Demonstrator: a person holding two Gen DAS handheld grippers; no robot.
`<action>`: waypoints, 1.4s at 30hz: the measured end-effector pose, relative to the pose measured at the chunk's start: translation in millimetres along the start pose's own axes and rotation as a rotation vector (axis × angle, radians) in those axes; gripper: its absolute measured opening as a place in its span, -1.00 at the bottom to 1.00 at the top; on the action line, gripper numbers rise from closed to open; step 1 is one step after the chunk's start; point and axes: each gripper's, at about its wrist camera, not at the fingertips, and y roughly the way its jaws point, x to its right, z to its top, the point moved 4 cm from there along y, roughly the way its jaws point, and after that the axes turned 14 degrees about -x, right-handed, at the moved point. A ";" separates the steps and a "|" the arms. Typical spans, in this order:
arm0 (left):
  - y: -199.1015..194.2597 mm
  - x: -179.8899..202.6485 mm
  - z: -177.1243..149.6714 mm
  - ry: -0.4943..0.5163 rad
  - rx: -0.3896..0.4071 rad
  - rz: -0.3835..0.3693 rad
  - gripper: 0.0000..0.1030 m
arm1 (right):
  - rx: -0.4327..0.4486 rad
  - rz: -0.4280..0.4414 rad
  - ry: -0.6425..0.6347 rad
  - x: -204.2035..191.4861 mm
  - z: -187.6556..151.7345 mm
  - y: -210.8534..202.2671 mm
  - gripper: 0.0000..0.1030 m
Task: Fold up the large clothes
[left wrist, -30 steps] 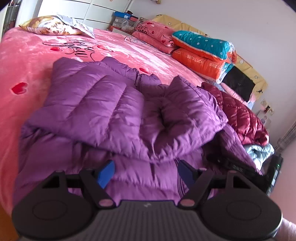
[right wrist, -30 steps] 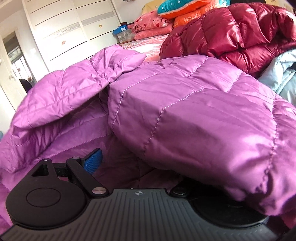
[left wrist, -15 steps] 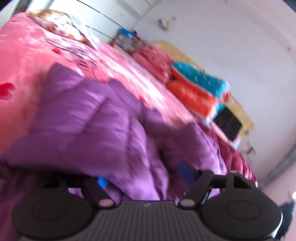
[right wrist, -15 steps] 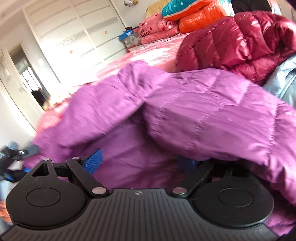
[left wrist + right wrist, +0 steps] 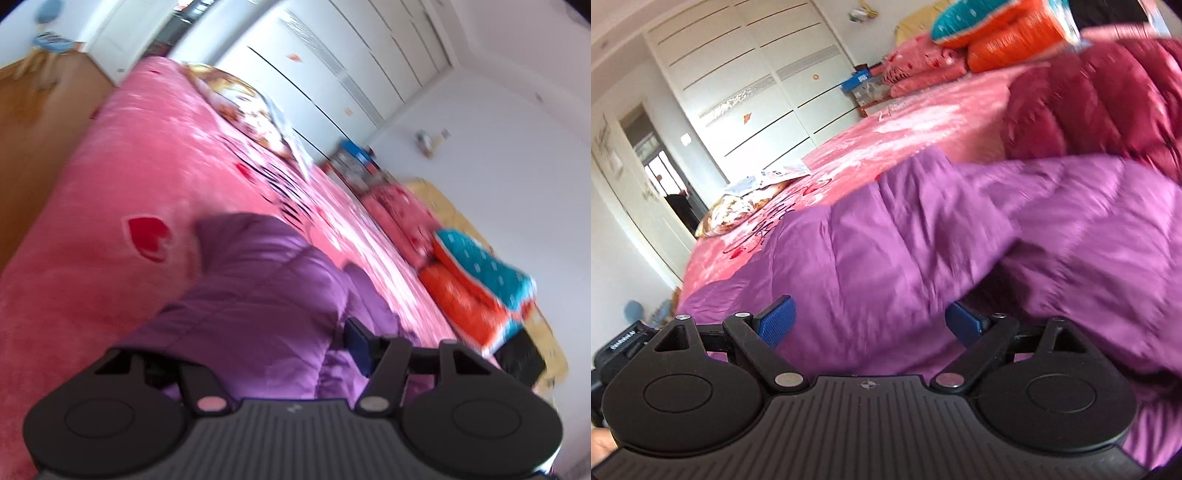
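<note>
Sprawling across the pink bed (image 5: 155, 177), the purple down jacket (image 5: 923, 236) lay bunched in front of both tools. I saw my right claw (image 5: 871, 325) spread wide, its blue pads (image 5: 775, 321) either side of a jacket fold without pressing on it. My left claw (image 5: 266, 354) had just been closing with a jacket fold between its fingers; one pad was buried under fabric, so I could not tell whether it gripped.
</note>
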 end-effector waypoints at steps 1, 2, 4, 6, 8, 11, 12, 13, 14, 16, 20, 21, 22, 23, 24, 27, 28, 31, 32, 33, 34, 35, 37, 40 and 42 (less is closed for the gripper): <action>-0.9 -3.7 2.9 -0.027 0.019 0.001 0.16 | 0.001 -0.017 -0.028 -4.2 4.5 6.7 1.00; -2.6 -6.3 3.6 -0.048 0.038 0.003 0.16 | 0.005 -0.042 -0.065 -6.6 6.5 9.6 1.00; -5.8 -11.6 3.3 -0.072 0.066 0.015 0.16 | 0.011 -0.118 -0.147 -13.8 10.9 23.9 1.00; -3.9 -12.8 3.7 -0.085 0.077 0.025 0.16 | -0.006 -0.192 -0.195 -16.6 14.5 40.9 1.00; -5.9 -14.0 5.6 -0.109 0.105 0.015 0.16 | -0.017 -0.234 -0.198 -14.5 19.3 55.8 1.00; -6.7 -20.6 10.9 -0.179 0.139 -0.034 0.17 | 0.006 -0.287 -0.202 -10.7 29.3 72.6 1.00; -4.4 -24.0 13.4 -0.221 0.144 -0.055 0.18 | 0.018 -0.299 -0.204 -10.6 33.7 77.1 1.00; -0.7 -28.4 16.3 -0.264 0.147 -0.077 0.22 | 0.029 -0.314 -0.209 -10.5 37.7 81.6 1.00; 0.9 -32.8 16.6 -0.302 0.152 -0.094 0.24 | 0.037 -0.329 -0.219 -11.1 40.9 86.2 1.00; 5.5 -36.4 16.9 -0.350 0.161 -0.106 0.29 | 0.053 -0.367 -0.260 -12.3 45.9 94.6 1.00; 13.5 -19.7 17.0 -0.220 0.126 -0.021 0.43 | 0.069 -0.455 -0.367 -15.7 46.3 109.5 1.00; 14.5 -11.7 15.8 -0.154 0.114 0.011 0.49 | 0.071 -0.463 -0.376 -15.0 42.2 110.3 1.00; 15.5 -6.2 15.3 -0.101 0.106 0.037 0.53 | 0.073 -0.466 -0.378 -13.9 41.3 108.4 1.00; 15.5 -0.7 14.4 -0.051 0.095 0.061 0.55 | 0.078 -0.471 -0.379 -12.9 41.1 106.4 1.00; 14.8 2.2 14.2 -0.019 0.087 0.076 0.55 | 0.085 -0.481 -0.381 -12.0 40.5 103.6 1.00; 5.8 7.1 11.7 0.042 0.078 0.106 0.55 | 0.104 -0.508 -0.386 -18.6 33.6 92.2 1.00; 0.6 8.8 9.7 0.070 0.085 0.122 0.55 | 0.111 -0.513 -0.384 -19.7 30.6 87.0 1.00; -16.6 14.4 -0.1 0.145 0.118 0.166 0.54 | 0.150 -0.525 -0.367 -20.0 25.6 70.3 1.00; -21.8 14.6 -3.5 0.155 0.125 0.178 0.54 | 0.166 -0.532 -0.356 -19.5 25.3 65.0 1.00; -25.8 15.0 -6.5 0.164 0.129 0.193 0.54 | 0.184 -0.546 -0.345 -18.4 25.1 58.7 1.00; -30.8 14.8 -9.9 0.172 0.131 0.213 0.54 | 0.206 -0.560 -0.332 -18.6 22.1 49.7 1.00; -35.5 15.4 -12.4 0.179 0.135 0.236 0.54 | 0.227 -0.564 -0.315 -17.2 22.0 42.0 1.00; -45.5 17.9 -19.5 0.199 0.141 0.266 0.56 | 0.247 -0.521 -0.276 -13.5 23.2 27.8 1.00; -59.9 27.5 -30.4 0.240 0.174 0.311 0.59 | 0.244 -0.414 -0.239 -12.9 25.7 15.5 1.00; -67.8 43.4 -40.2 0.333 0.216 0.326 0.59 | 0.223 -0.340 -0.239 -19.2 26.1 14.9 1.00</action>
